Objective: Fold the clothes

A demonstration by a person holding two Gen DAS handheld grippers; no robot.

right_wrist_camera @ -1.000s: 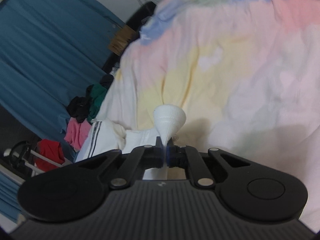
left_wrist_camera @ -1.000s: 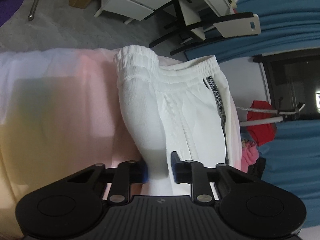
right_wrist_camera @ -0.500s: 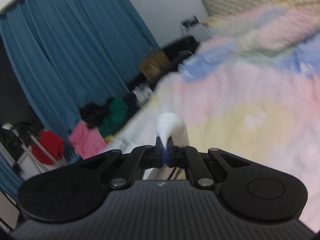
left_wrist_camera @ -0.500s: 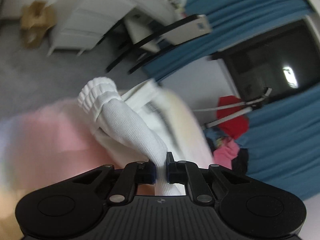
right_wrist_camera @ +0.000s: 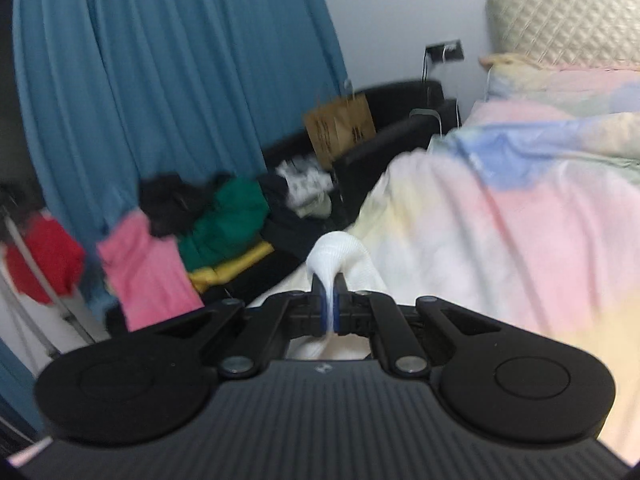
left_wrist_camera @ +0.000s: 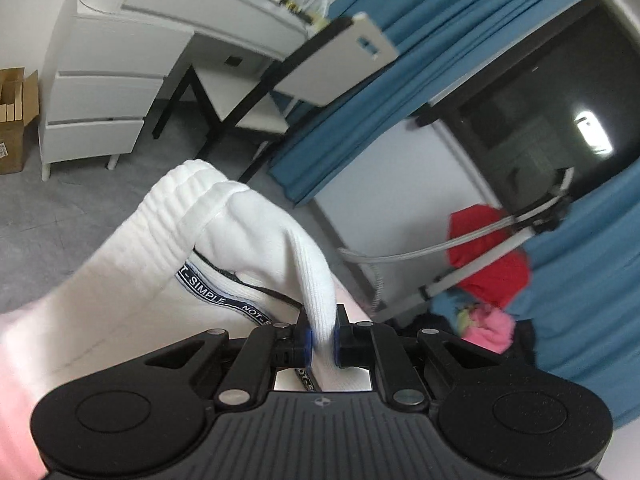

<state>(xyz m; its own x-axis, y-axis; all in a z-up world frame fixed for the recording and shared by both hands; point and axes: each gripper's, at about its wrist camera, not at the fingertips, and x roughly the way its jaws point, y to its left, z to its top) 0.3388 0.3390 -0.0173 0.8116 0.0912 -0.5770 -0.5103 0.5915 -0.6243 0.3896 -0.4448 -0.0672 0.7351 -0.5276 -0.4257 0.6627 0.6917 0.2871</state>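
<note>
Left wrist view – white trousers [left_wrist_camera: 240, 240] pinched between left tool [left_wrist_camera: 322, 340] pads.

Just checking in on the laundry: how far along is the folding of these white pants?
Done: both tongs, left and right, are shut on the white pants. In hand: the pants are lifted off the pastel bedding. Left: no finished fold is visible; the clothes pile waits.

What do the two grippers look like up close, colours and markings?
Both look alike. The left gripper and right gripper have matte black bodies with a ribbed top plate, a small logo at its front edge, and a round raised disc on each side. Black linkage arms with silver pivot screws run forward to the jaws, which carry blue pads. No cables, sleeves or hands show.
</note>
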